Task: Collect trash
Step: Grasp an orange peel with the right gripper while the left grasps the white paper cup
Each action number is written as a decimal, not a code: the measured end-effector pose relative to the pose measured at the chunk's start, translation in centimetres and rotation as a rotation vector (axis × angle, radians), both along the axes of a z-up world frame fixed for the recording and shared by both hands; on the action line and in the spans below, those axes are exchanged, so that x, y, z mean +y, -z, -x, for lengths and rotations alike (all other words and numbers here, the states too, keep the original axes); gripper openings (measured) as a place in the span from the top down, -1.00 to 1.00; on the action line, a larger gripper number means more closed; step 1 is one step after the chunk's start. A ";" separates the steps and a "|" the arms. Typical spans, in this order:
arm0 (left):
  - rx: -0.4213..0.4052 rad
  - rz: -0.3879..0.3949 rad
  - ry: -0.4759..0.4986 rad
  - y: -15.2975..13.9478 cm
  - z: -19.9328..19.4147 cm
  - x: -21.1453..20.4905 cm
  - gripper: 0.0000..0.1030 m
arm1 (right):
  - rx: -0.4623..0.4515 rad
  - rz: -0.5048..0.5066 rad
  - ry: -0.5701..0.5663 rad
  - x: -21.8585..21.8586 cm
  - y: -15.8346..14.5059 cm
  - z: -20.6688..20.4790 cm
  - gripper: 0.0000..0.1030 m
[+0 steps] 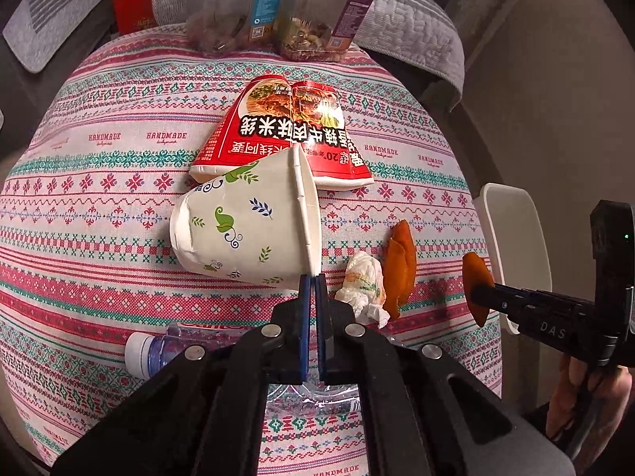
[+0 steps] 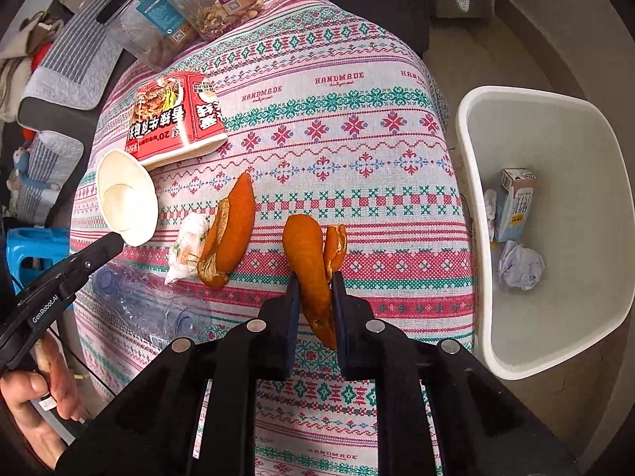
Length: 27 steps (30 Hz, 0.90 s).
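My left gripper (image 1: 312, 277) is shut on the rim of a white paper cup (image 1: 242, 222) with green leaf print, holding it on its side above the table; the cup's open mouth shows in the right wrist view (image 2: 127, 198). My right gripper (image 2: 315, 277) is shut on an orange peel (image 2: 311, 254), held above the tablecloth; the peel also shows in the left wrist view (image 1: 476, 281). A second orange peel (image 2: 226, 230), a crumpled tissue (image 2: 186, 246), a red noodle carton (image 2: 170, 115) and a clear plastic bottle (image 1: 158, 351) lie on the table.
A white trash bin (image 2: 555, 349) stands right of the table, holding a milk carton (image 2: 514, 206) and crumpled paper (image 2: 520, 263). Two snack bags (image 1: 278, 12) sit at the table's far edge. A patterned cloth (image 2: 357, 127) covers the table.
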State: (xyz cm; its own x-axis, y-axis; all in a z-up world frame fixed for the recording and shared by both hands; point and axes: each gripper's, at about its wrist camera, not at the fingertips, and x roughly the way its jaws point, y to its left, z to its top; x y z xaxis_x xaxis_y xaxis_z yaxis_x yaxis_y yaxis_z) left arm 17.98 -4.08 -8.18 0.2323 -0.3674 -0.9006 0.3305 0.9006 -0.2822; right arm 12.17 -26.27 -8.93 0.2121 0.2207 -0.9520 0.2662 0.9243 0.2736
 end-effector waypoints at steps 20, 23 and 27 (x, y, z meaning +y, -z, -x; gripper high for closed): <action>-0.242 -0.220 0.038 -2.1 1.1 -4.4 -0.41 | -0.079 -0.098 0.052 -1.5 -2.2 0.1 0.71; -0.234 -0.314 0.059 0.0 0.5 -6.2 -0.15 | -0.076 -0.092 0.062 -2.0 -2.2 0.2 0.71; -0.238 -0.424 0.056 1.5 0.0 -6.6 0.89 | -0.080 -0.089 0.064 -2.4 -2.3 0.5 0.71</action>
State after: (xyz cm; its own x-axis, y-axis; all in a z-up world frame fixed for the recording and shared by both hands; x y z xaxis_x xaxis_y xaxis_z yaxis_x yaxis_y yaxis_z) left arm 17.94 -10.68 -9.73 0.4401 0.0029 -0.8980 0.3923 0.8989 0.1952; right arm 11.68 -28.64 -6.61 0.3025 0.2873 -0.9088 0.2979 0.8772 0.3765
